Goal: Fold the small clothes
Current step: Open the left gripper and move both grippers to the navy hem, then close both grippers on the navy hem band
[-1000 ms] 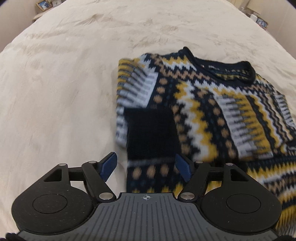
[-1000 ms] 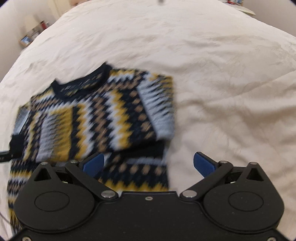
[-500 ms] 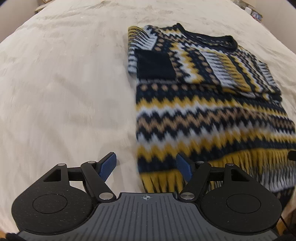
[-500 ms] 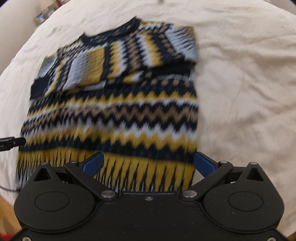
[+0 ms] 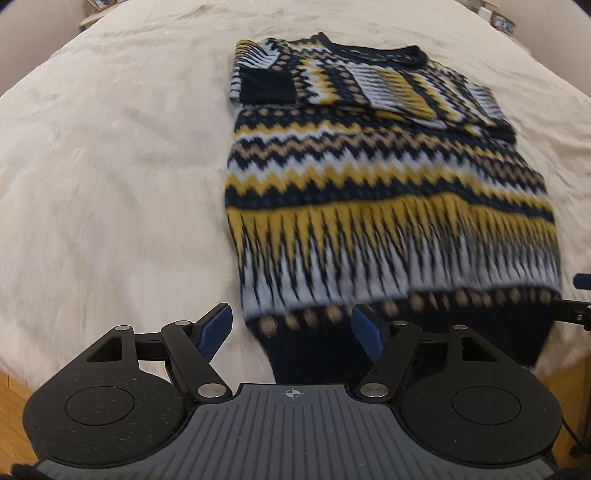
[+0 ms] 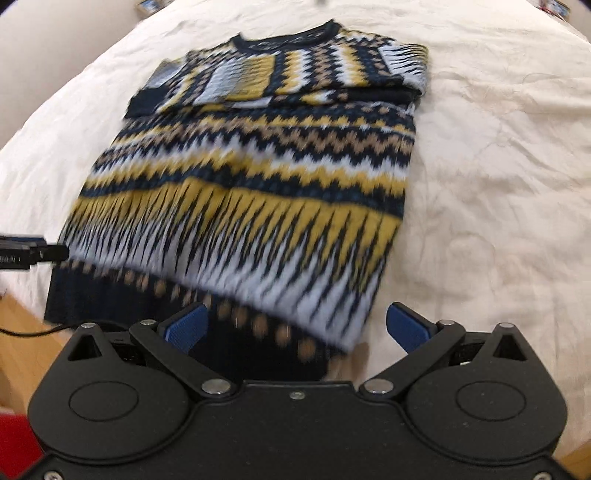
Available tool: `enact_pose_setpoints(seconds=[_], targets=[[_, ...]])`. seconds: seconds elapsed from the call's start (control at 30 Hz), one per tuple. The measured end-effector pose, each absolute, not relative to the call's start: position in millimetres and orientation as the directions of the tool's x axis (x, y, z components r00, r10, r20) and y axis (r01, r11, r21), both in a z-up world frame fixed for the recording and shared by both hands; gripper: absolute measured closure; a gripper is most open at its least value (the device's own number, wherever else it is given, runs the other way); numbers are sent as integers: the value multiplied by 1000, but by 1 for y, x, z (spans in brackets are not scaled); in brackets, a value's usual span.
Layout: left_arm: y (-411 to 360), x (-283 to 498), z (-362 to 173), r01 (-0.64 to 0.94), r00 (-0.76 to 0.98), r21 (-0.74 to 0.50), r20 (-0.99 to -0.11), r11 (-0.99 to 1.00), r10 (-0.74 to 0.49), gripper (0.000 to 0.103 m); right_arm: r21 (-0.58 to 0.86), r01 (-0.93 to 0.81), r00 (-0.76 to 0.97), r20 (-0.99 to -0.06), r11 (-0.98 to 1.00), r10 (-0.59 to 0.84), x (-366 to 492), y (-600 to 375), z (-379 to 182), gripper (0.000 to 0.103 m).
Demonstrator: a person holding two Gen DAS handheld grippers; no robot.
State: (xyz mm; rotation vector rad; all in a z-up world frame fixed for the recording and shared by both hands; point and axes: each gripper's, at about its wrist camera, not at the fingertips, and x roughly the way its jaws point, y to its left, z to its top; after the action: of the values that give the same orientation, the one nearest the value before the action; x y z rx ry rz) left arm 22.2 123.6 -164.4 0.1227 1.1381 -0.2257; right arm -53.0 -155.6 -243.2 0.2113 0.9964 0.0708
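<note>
Both my grippers, left (image 5: 291,328) and right (image 6: 297,326), gape empty over the navy-yellow zigzag knit sweater's (image 5: 388,177) hem at the cream bed's (image 5: 110,166) near edge; grabbing one layer would skew the fold.

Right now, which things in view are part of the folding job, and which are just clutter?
Job:
- patterned sweater, sleeves folded across the chest
- left gripper, open, at the hem's left corner
- right gripper, open, at the hem's right corner
- cream bedspread, the work surface

Lying about:
- picture frames beyond the bed, too small to read
</note>
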Motion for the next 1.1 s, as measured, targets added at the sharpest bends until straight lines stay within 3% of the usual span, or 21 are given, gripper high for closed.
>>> enact_pose_setpoints(seconds=[0.43,0.77,0.9,1.1], targets=[[154,-13,-158,230,422,60,-906,971,-44,33,260,47,565,-803,964,189,-96,-158,-255,1],[140,-1,-172,220,394,-16,-913,975,-104,33,332,58,501,-825,942,260,-69,-145,-273,2],[126,2,-188,255,364,-25,-924,967,-120,33,307,73,475,-847,949,238,-60,-142,-277,9],[118,13,-204,258,341,-41,-931,965,-130,33,296,71,460,-857,952,233,-52,-140,-280,10]])
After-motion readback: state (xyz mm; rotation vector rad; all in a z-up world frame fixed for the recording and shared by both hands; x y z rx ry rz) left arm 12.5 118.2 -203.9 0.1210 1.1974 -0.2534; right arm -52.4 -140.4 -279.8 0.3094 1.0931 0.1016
